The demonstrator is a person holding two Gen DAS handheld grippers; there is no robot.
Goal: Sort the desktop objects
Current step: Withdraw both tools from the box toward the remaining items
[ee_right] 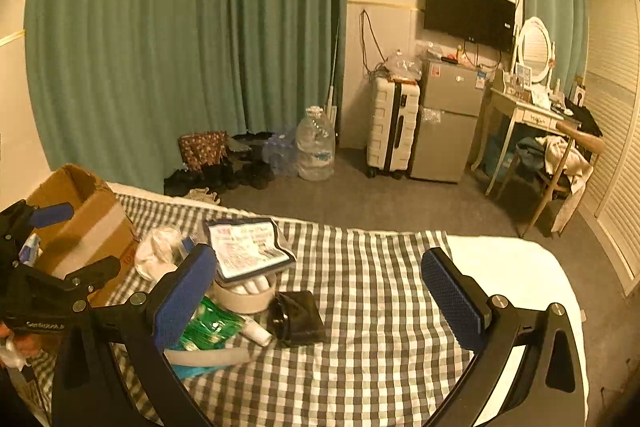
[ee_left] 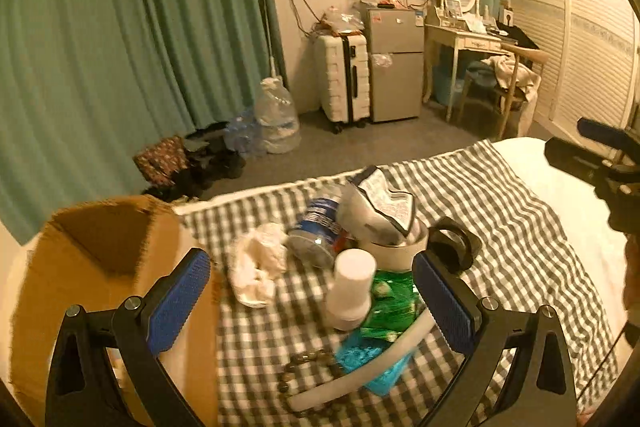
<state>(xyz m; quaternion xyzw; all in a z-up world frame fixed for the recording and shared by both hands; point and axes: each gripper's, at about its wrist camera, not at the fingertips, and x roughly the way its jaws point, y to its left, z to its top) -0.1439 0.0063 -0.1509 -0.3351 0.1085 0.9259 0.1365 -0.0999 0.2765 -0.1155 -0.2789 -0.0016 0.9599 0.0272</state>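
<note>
Clutter (ee_left: 352, 267) sits heaped on the bed's checked cloth, between and just ahead of my left fingers (ee_left: 312, 301); both pairs spread, holding nothing. Next, I judge: pinch the white cup (ee_left: 350, 287), carry it to the cardboard box (ee_left: 100, 267) on my left.

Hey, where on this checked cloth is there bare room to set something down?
Free: the checked cloth right of the black pouch, out to the white bedding, and the near strip in front of it. Crowded: between the cardboard box and the pouch, where cup, tissue and packets pile together.
</note>
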